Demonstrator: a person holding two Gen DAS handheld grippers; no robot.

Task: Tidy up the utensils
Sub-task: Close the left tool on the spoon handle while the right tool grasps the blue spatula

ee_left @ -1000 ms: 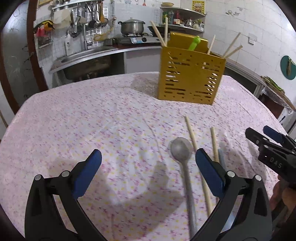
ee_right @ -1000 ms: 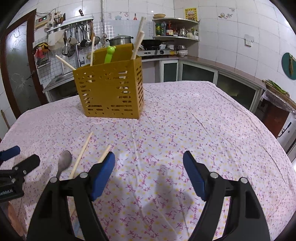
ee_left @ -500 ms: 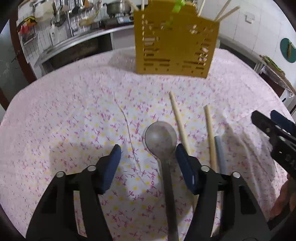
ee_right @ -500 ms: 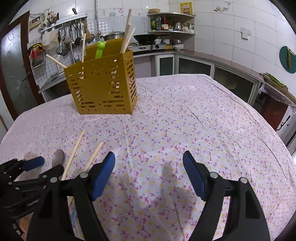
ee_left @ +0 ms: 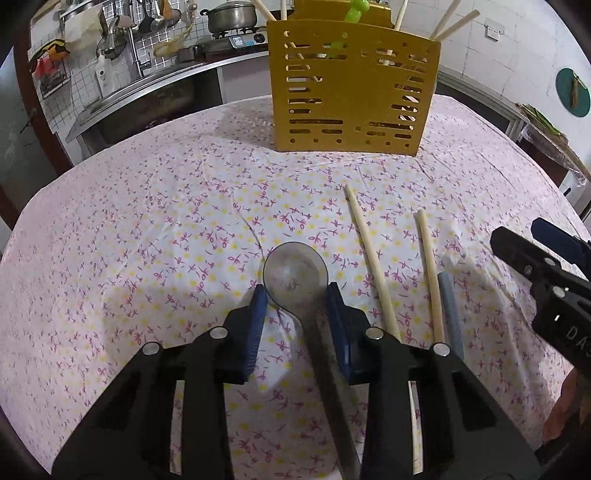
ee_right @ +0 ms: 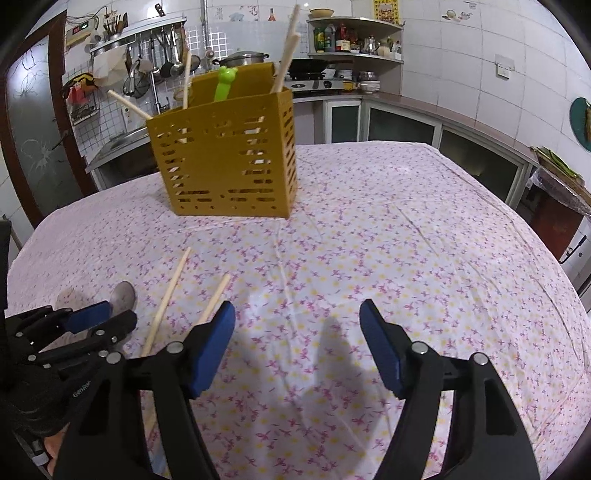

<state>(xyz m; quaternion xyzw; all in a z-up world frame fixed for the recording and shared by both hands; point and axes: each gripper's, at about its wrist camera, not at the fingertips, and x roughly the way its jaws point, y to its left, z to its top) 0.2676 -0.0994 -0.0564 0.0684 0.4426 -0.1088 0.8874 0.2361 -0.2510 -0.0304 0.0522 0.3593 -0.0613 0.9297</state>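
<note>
Straddling the neck of a metal spoon, the left tool sits low in the middle of the left wrist frame, its blue pads partly drawn in. The right pad lies just beside the handle; whether either pad actually touches the metal cannot be told. The spoon's bowl sticks out just past the fingertips, and its handle runs back between the fingers toward the bottom edge.

Right of the spoon lie two loose wooden chopsticks, side by side but apart, with a grey-blue handled utensil just beside the right one.

The right tool fills the lower centre of its own frame, spread wide with only cloth between the pads. It also shows at the right edge of the left wrist frame.

A yellow slotted utensil holder stands upright at upper centre, well apart from the spoon, with chopsticks and a green handle poking out of its top.

The counter wears a pink floral tablecloth. Beyond it is a white-tiled kitchen with a sink, hanging ladles and a steel pot.
</note>
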